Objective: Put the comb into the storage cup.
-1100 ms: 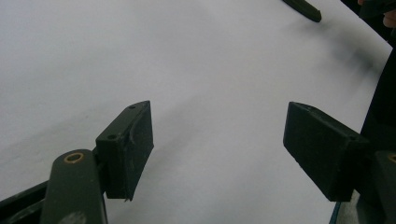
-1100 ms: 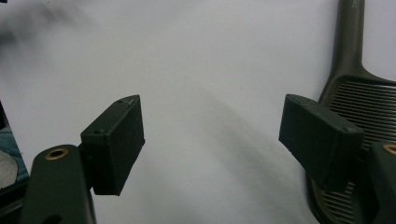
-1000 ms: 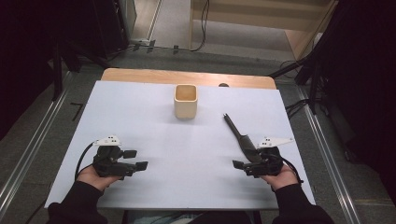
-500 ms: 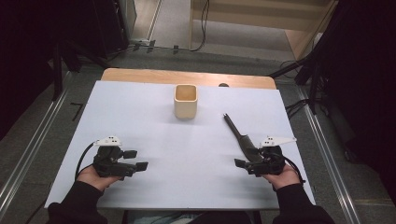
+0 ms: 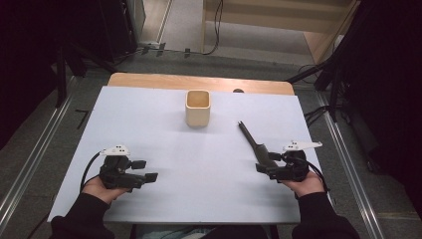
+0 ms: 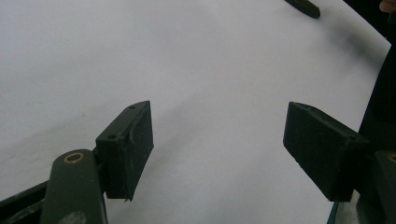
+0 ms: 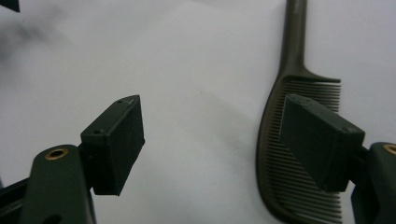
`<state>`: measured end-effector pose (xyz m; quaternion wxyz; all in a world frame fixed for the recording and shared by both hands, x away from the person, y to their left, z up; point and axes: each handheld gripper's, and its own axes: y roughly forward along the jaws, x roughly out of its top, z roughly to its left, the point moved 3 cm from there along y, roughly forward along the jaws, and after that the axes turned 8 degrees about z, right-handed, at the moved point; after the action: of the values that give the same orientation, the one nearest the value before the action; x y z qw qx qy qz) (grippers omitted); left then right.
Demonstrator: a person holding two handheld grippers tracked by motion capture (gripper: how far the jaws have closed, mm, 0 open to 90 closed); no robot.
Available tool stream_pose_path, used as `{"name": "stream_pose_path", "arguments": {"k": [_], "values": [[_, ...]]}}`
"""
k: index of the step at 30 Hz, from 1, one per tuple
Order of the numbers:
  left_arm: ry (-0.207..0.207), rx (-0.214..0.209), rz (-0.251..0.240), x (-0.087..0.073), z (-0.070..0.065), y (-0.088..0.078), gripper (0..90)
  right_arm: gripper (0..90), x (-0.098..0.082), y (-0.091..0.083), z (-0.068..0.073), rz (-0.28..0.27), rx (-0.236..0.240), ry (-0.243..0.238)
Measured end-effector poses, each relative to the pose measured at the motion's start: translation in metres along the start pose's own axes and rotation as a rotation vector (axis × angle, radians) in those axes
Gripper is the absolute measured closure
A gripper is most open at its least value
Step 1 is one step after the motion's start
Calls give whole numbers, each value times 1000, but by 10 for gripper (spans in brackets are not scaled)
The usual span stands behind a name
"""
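The left claw [image 5: 142,177] is held low over the table [image 5: 149,114] at the near left, and almost nothing about it has altered over the last second: its jaws are spread wide in the left gripper view, with bare white surface between them. The tip of the comb [image 6: 303,6] is caught far ahead and to the right of this claw. No part in the work is being taken by it yet.

Beyond both claws, toward the far middle of the table, a small square cup [image 5: 198,107] stands upright, well apart from each of them and untouched. It has not shifted.

The right claw [image 5: 266,169] has been eased slightly down and toward the person, so that it is now set just over the toothed end of the comb [image 5: 254,144]. In the right gripper view the jaws are spread, nothing is pinched, and the comb [image 7: 285,154] lies flat beneath and beside the right-hand jaw, its thin handle running straight ahead of the claw. Compared with the earlier picture the comb lies in the same place and at the same slant.

The small shift is judged to be the lining-up for a grasp: the comb is not yet between the jaws, so the claw would have to be moved sideways across it before being pressed together.
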<state>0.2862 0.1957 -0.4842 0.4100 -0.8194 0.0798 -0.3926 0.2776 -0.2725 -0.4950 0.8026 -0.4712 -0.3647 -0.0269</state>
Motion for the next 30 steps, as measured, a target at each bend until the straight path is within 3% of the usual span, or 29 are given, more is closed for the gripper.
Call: {"name": "stream_pose_path", "arguments": {"k": [9,30], "values": [[-1,-3,-1,0,0,1,250,204,17,3,-16,-37,-32,49],[1,-5,4,0,1,0,250,206,56,9,-31,-76,-77,80]]}}
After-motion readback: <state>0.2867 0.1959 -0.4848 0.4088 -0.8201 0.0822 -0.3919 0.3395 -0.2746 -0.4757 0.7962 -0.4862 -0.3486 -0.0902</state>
